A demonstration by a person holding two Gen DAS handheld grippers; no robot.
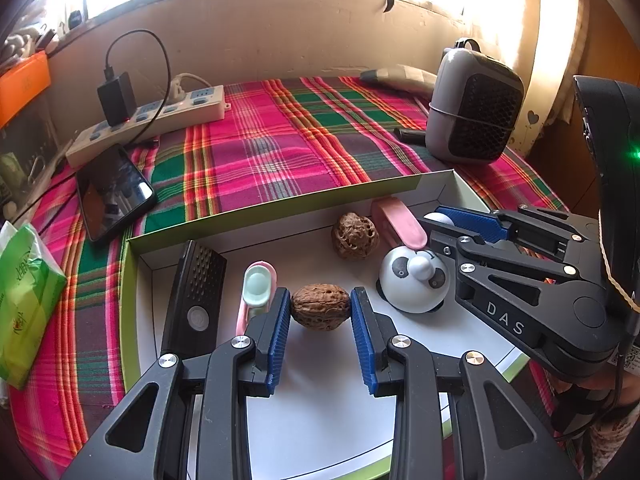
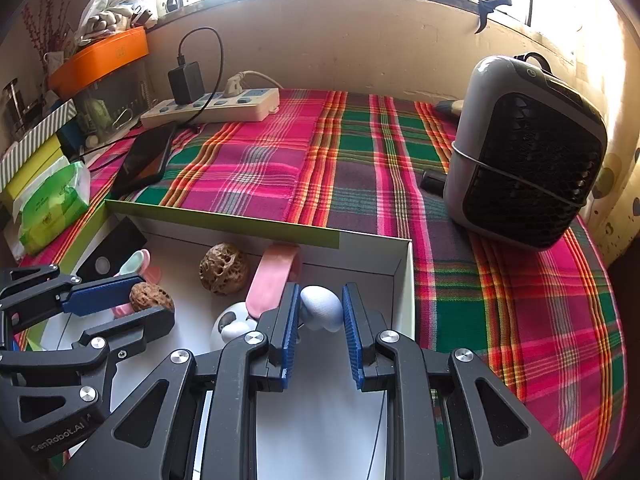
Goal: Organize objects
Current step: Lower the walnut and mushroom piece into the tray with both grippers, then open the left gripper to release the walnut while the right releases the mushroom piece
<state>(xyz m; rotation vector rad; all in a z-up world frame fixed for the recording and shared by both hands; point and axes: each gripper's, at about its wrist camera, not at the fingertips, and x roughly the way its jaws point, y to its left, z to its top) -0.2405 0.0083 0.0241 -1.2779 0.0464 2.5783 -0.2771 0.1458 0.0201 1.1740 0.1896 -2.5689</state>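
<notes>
My left tongs [image 1: 320, 312]: matt black plastic, ribbed blue pads, around a rough wrinkled walnut [image 1: 320, 306]. Smooth white cardboard box [image 1: 280, 216]; woven plaid cloth [image 1: 260, 148]; glossy phone [image 1: 114, 192].

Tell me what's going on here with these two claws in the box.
A person holds a claw in each hand over a shallow white box on a plaid cloth. The left claw is closed on a brown walnut down near the box floor. The right claw grips a small white rounded object near the box's right wall. A second walnut, a panda toy and a pink item lie loose inside.
</notes>
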